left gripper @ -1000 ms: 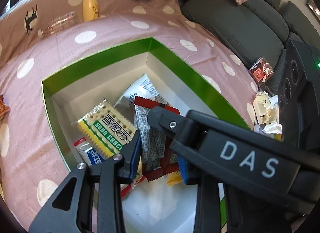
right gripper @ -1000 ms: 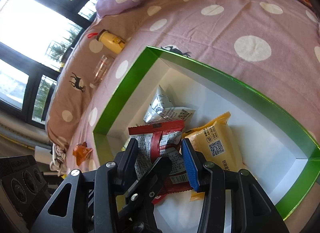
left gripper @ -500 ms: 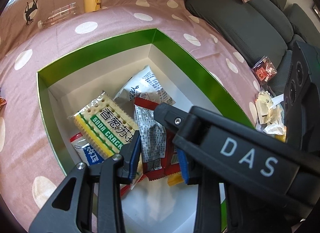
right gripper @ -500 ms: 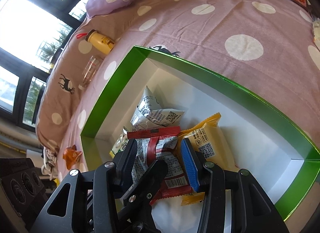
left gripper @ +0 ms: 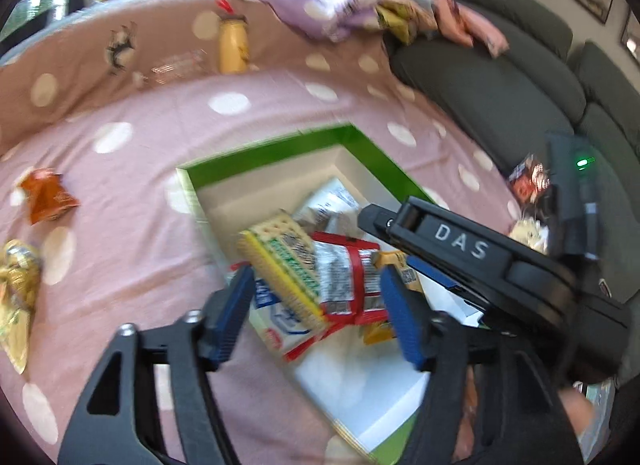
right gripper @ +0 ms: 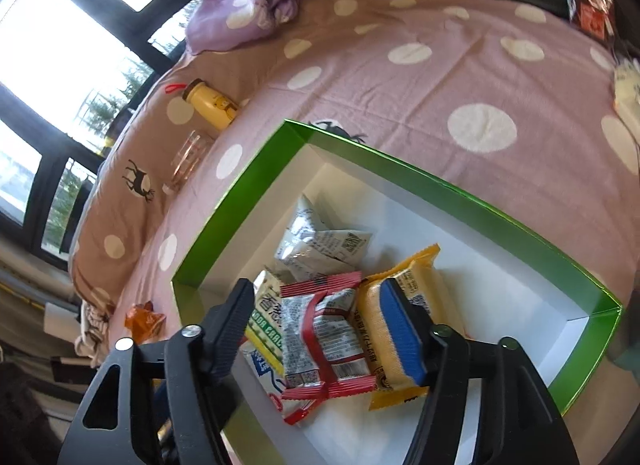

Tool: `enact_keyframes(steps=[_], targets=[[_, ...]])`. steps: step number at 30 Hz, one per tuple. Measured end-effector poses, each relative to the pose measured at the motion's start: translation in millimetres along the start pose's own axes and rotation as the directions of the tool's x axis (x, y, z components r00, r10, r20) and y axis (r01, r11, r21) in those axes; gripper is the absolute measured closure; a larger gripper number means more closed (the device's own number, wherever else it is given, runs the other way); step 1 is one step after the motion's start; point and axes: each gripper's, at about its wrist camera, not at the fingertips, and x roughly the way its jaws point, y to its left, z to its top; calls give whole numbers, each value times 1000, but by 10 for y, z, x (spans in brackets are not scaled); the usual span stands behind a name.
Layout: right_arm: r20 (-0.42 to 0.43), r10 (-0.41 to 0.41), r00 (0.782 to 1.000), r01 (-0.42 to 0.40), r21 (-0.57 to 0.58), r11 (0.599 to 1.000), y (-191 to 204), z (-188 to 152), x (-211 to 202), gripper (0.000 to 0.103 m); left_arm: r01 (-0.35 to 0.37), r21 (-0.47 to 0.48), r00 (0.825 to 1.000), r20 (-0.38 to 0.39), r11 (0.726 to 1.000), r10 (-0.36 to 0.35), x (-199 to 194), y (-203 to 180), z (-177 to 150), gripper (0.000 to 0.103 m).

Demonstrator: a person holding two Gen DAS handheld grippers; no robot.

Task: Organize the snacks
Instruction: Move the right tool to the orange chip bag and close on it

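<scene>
**Operator:** Report the container and its contents.

**Inspector:** The green box (right gripper: 240,225) has glossy green outer walls and a plain white interior. It lies open-topped on the pink polka-dot bedspread (right gripper: 460,77). Five packets lie in it, bunched toward one wall. Uppermost is the red-and-silver packet (right gripper: 324,329): a silver printed panel with red crimped ends and a red stripe down the middle, barcode side up. Touching it on one side is the yellow packet (right gripper: 400,297), a matte yellow pillow pack with a printed code. On the other side lies the soda cracker pack (left gripper: 280,261), with a cracker pattern, a green label band and a yellow edge. Partly beneath these is a white-and-blue packet (left gripper: 280,317). Behind them, toward the far corner, sits a crumpled silver-white packet (right gripper: 320,241).

**Operator:** Gripper status?

**Inspector:** The left gripper (left gripper: 316,317) has its jaws opening. They stand well apart above the packets, and no pad presses on anything. The right gripper (right gripper: 320,329) likewise has its jaws opening. The red-and-silver packet appears in the gap between its fingers, but lies flat in the box, apart from both pads. Neither gripper holds anything.

**Operator:** Items outside the box?

**Inspector:** An orange snack packet (left gripper: 46,201) and a gold packet (left gripper: 16,297) lie on the bedspread, well apart from the box. A yellow bottle (right gripper: 210,103) and a clear glass (right gripper: 186,159) lie beyond it, near the window. The left view is motion-blurred; print there is unreadable.
</scene>
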Motion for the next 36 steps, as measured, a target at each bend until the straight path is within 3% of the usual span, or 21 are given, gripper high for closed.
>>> enact_keyframes(steps=[4,6,10,12,15,18,22,24,27,30,32,36], targets=[[17,19,1000,-19,-43,999,141,-52,-35,22,-56,-71,995,84,996,62,-351,232,-126,26],[31,14,999,-11,-73,997,217,-86,-56,20,-87,-124,986,132,988,103,-546,397,-241,16],[49,7,999,0,-138,990,366,-151,-73,18,-109,-262,966,199,959,164,-864,797,-559,15],[59,32,998,-22,-161,987,444,-183,-103,17,-138,-339,957,197,931,214,-957,1019,-697,15],[65,114,991,-99,-192,976,582,-254,-187,17,-203,-439,928,198,875,315,-1042,1345,-833,15],[53,215,975,-196,-240,951,761,-356,-259,14,-200,-522,919,195,829,344,-1085,1589,-910,15],[-33,273,961,-270,-302,914,1101,-502,-183,12,-213,-607,901,182,766,395,-1172,1822,-990,15],[-96,295,951,-310,-327,893,1323,-562,-73,12,-231,-621,891,174,749,419,-1208,1886,-997,15],[-229,366,902,-428,-356,831,1802,-610,268,12,-256,-647,877,156,718,454,-1277,2007,-1059,15],[-348,346,871,-473,-406,782,2307,-646,764,12,-280,-684,863,127,674,488,-1320,2160,-1114,15],[-373,311,874,-460,-436,773,2536,-690,1057,12,-297,-694,858,109,657,502,-1346,2221,-1147,15],[-382,234,894,-394,-426,814,2792,-793,1570,13,-302,-720,847,99,625,522,-1402,2328,-1184,15]])
